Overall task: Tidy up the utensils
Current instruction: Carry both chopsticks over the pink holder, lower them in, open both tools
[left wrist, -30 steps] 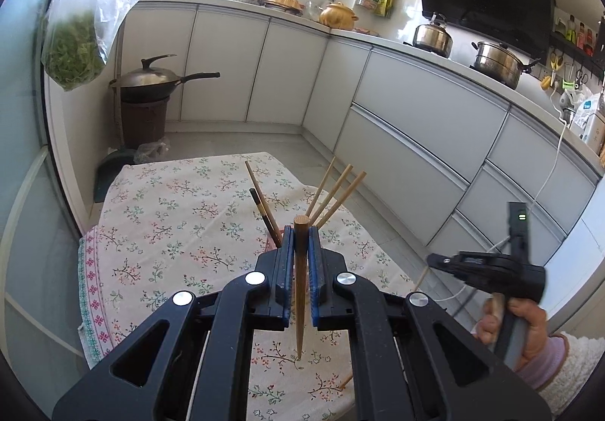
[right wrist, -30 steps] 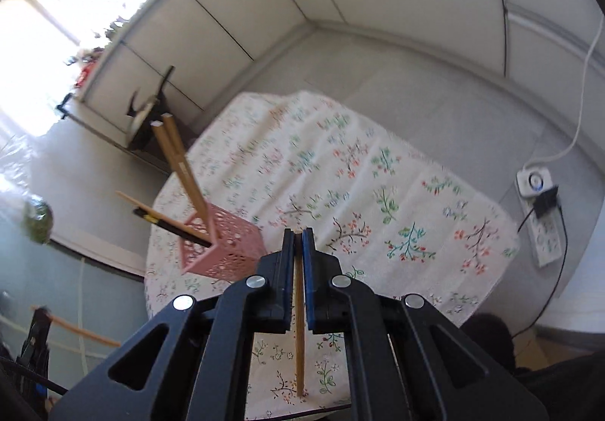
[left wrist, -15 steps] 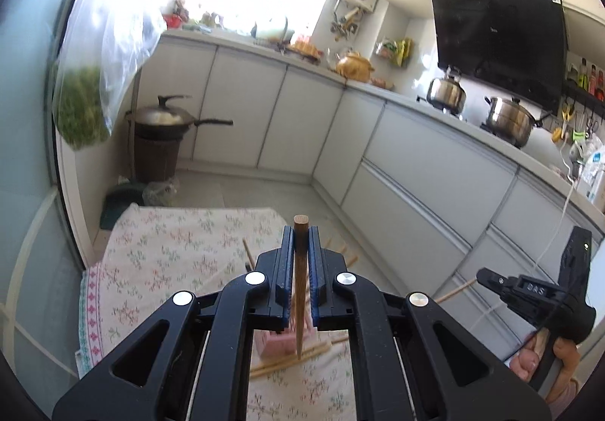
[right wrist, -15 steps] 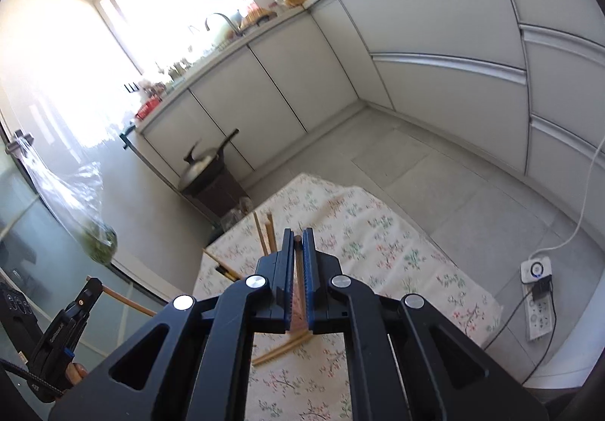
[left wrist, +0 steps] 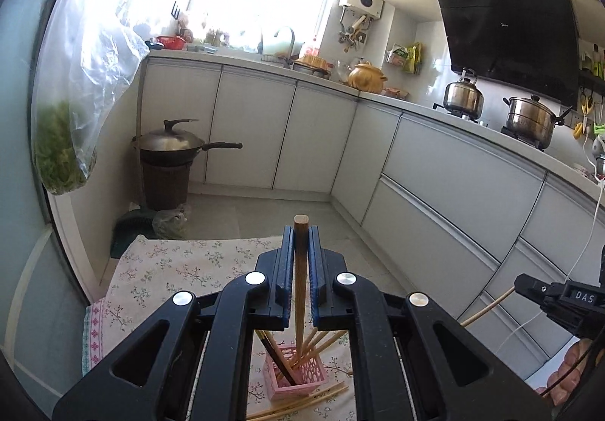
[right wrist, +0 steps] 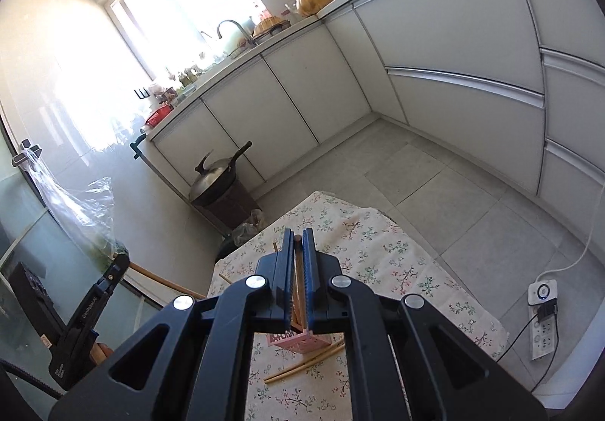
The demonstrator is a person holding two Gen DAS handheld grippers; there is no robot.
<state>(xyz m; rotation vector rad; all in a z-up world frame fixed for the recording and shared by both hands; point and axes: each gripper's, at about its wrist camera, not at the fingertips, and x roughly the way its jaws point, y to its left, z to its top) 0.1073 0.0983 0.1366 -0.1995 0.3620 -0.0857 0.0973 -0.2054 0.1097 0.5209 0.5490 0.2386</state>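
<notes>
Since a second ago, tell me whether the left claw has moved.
Yes. The left claw has risen and tipped up: the pink holder on the tablecloth has dropped toward the frame's bottom, and more counter shows above.

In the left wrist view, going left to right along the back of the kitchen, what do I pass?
Hanging bag of greens → lidded wok → yellow clay pot → steel kettle → steel stockpot.
</notes>
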